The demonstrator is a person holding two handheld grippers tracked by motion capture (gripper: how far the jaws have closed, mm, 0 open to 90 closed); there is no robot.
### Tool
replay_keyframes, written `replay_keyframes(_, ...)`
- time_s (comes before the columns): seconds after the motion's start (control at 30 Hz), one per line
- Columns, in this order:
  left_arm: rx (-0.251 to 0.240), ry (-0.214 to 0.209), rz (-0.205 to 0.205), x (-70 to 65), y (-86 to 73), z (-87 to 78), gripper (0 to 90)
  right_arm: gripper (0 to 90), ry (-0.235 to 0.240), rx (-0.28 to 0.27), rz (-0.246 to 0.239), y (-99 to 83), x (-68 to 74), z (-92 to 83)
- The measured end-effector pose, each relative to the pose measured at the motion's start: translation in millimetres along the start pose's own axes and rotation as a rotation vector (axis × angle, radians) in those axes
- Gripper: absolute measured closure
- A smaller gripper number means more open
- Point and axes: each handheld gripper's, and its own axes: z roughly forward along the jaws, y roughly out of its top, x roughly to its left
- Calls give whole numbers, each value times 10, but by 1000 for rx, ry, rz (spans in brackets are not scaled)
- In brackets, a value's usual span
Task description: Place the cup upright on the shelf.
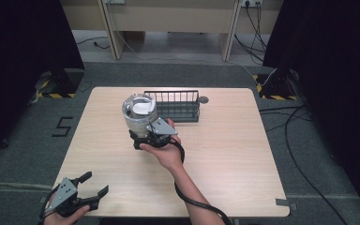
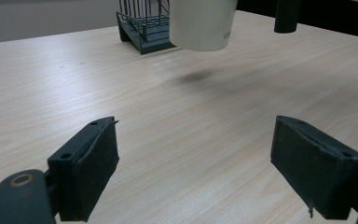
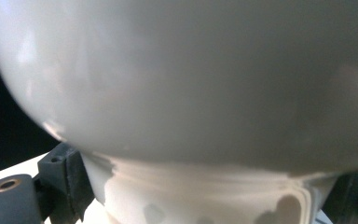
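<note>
Cup (image 1: pixel 139 114) held aloft above the surface (image 1: pixel 225 154), just in front of the dark wire rack (image 1: pixel 176 105) that stands at the far middle of it. The right tongs (image 1: pixel 146 136) grip the cup low on its body; in the right gripper view a black pad (image 3: pixel 72 184) presses against the narrower white base below the swelling pale wall (image 3: pixel 182 79), so the jaws stand narrow and closed on the vessel. The cup appears upright, mouth up, with a pale interior seen from above. The low grip is judged deliberate: it keeps the rim and upper wall free, which suits setting the cup down or into the rack without the jaws fouling the wires.

The left gripper view confirms the lift: the cup's bottom (image 2: pixel 203 25) hangs clear of the wood and casts a soft shadow (image 2: pixel 196 77) beneath it, with the rack directly behind.

The left tongs (image 1: pixel 93 185) rest at the near left corner of the surface, well apart from the cup, jaws spread wide with nothing between them. Their pads (image 2: pixel 95 172) point across bare wood toward the cup; they are judged to be parked clear of the working hand's path.

A small round dark object (image 1: pixel 203 99) lies just beside the rack's right end; its nature cannot be told.
</note>
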Motion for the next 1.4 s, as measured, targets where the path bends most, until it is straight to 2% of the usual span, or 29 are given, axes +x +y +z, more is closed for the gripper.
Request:
replay_keyframes(0.2, 0, -1, -1, -3, -2, 6, 143, 104, -29, -2, 21, 26, -101, -44)
replay_keyframes(0.57, -2, -2, -3, -5, -1, 9, 143, 104, -65, -1, 12, 94, -259, -87)
replay_keyframes(1.1, -2, 0, 4, -38, 5, 4, 143, 104, -128, -4, 36, 189, -453, -210)
replay_keyframes(1.4, -1, -5, 2, -46, 3, 15, 143, 104, -150, -6, 30, 226, -543, -260)
